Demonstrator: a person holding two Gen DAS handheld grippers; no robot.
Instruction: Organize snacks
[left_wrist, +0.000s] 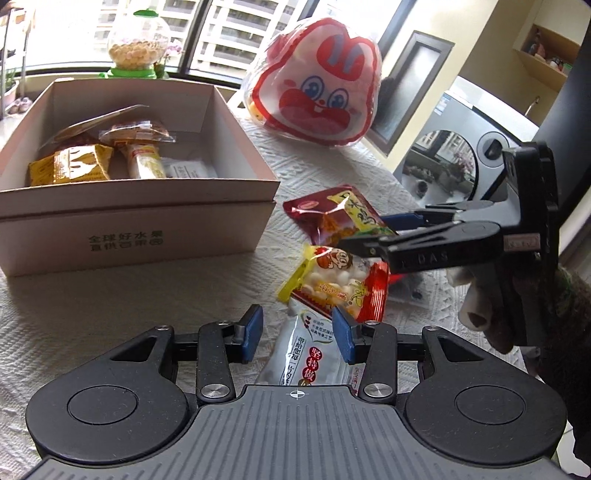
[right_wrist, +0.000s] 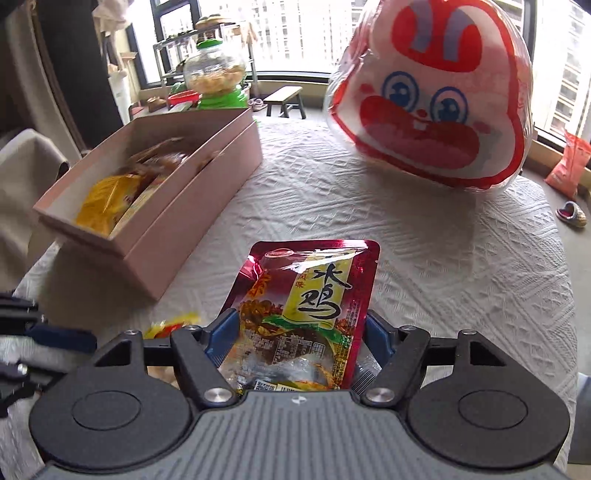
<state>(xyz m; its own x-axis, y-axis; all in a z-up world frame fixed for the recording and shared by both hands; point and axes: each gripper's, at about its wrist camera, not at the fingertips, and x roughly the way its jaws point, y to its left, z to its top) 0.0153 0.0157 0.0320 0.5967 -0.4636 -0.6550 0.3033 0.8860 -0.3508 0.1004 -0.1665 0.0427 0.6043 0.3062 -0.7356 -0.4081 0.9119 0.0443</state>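
A pink cardboard box (left_wrist: 140, 218) holds several snack packets and also shows in the right wrist view (right_wrist: 192, 221). My left gripper (left_wrist: 298, 332) is open around the top of a white packet (left_wrist: 303, 354) lying on the cloth. A yellow-red packet of white balls (left_wrist: 340, 284) lies just beyond it. My right gripper (right_wrist: 299, 332) is shut on a dark red packet with a yellow label (right_wrist: 310, 306), also seen in the left wrist view (left_wrist: 336, 218), where the right gripper (left_wrist: 373, 236) comes in from the right.
A big red-and-white rabbit-face bag (left_wrist: 317, 92) stands at the table's far side, also in the right wrist view (right_wrist: 436, 96). A green-based candy jar (left_wrist: 136, 44) stands behind the box. The table carries a white textured cloth (right_wrist: 424, 258).
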